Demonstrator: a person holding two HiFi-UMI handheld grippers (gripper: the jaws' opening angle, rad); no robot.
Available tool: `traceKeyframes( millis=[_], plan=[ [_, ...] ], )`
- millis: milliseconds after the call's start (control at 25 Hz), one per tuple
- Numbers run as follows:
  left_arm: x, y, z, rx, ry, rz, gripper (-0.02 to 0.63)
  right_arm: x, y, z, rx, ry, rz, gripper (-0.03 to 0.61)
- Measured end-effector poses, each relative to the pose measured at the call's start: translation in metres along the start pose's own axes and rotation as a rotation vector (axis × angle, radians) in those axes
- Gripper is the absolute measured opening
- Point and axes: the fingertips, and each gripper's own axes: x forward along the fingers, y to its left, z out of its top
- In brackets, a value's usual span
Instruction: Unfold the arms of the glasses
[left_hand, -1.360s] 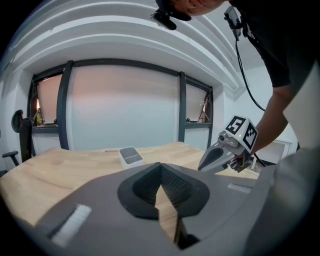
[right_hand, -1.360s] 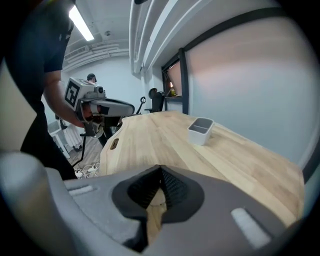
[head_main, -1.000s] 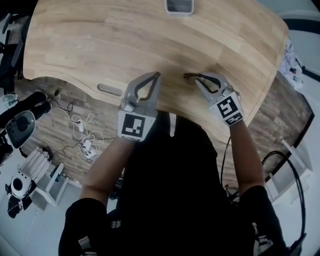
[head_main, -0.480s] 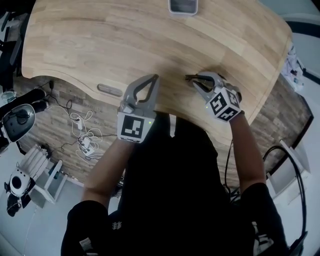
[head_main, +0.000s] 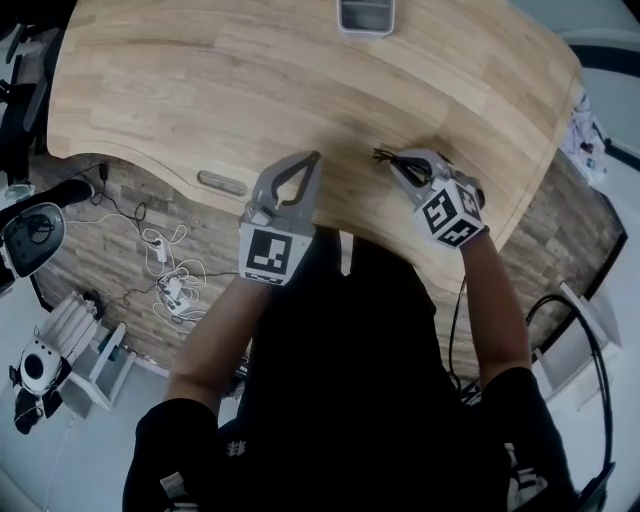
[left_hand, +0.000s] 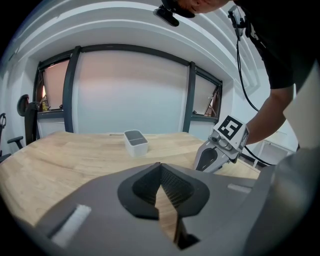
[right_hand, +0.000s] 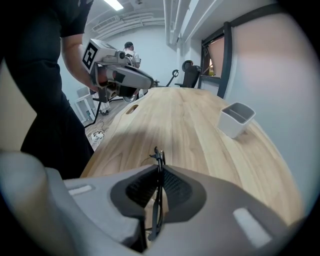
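The dark thin-framed glasses (right_hand: 158, 190) stand edge-on, pinched between the pads of my right gripper (right_hand: 158, 167), which is shut on them; one end sticks out past the tips. In the head view the glasses (head_main: 386, 156) poke out left of the right gripper (head_main: 399, 160), low over the wooden table (head_main: 250, 90) near its front edge. My left gripper (head_main: 312, 157) hovers a hand's width to the left, shut with nothing in it. From the left gripper view its tips (left_hand: 161, 166) meet, and the right gripper (left_hand: 216, 152) shows at the right.
A small white rectangular box (head_main: 366, 13) stands at the table's far edge, also seen as the box (right_hand: 236, 118) from the right gripper view. A slot handle (head_main: 220, 181) sits in the table's front left edge. Cables and gear lie on the floor (head_main: 165, 280) to the left.
The right gripper has rolled, so its marker cube now shows a different face, and it has shifted slightly with the glasses. The left gripper has stayed where it was.
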Motion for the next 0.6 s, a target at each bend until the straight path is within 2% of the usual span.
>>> traceKeyframes(
  millis=[240,600],
  plan=[
    [0.010,-0.016,0.010,0.014,-0.011,-0.044,0.006,-0.015,0.001,0.003,0.049,-0.060,-0.029,0.028],
    [0.015,-0.029,0.007,0.036,0.008,-0.076,0.006,-0.002,0.007,-0.018,0.080,-0.041,-0.034,0.028]
  ],
)
